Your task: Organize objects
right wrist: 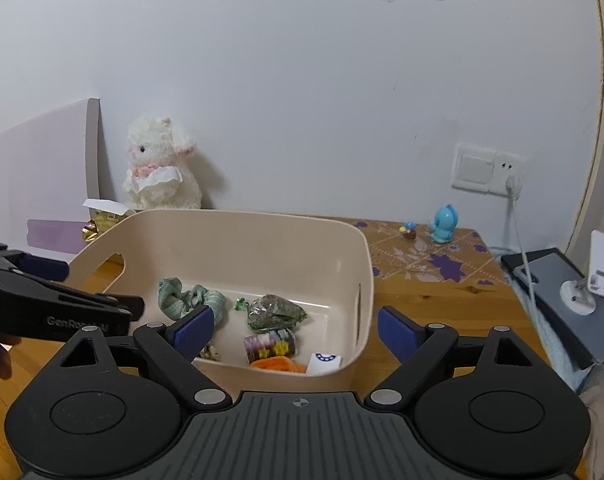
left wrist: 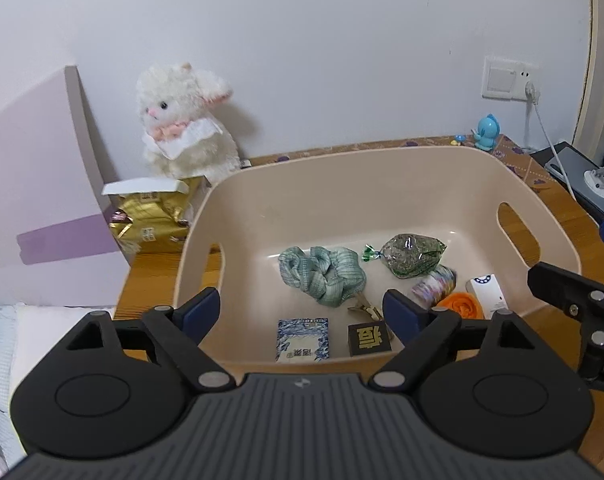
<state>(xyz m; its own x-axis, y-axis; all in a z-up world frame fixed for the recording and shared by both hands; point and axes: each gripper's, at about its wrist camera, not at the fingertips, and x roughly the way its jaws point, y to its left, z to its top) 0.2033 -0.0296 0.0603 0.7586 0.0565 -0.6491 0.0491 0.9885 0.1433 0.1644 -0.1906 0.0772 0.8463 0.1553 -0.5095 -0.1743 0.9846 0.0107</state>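
Note:
A beige plastic bin [left wrist: 381, 176] [right wrist: 230, 236] stands on the wooden table. In it lie a green cloth scrunchie [left wrist: 321, 272] [right wrist: 190, 300], a clear bag of dried herbs [left wrist: 411, 254] [right wrist: 276, 312], a roll of patterned tape [left wrist: 435, 284] [right wrist: 268, 344], an orange knitted piece [left wrist: 461, 306] [right wrist: 278, 365], a white box with a blue ring [left wrist: 485, 290] [right wrist: 323, 362], a blue-white packet [left wrist: 302, 339] and a small black cube [left wrist: 369, 338]. My left gripper [left wrist: 302, 312] hovers open over the bin's near edge, holding nothing. My right gripper [right wrist: 296, 332] is open and empty above the bin's right corner.
A white plush lamb [left wrist: 182, 120] [right wrist: 158, 168] sits against the wall behind a gold packet [left wrist: 154, 216]. A blue figurine [left wrist: 486, 132] [right wrist: 443, 224] stands at the back right near a wall socket [right wrist: 487, 168]. A phone stand [right wrist: 589, 280] and cable lie right.

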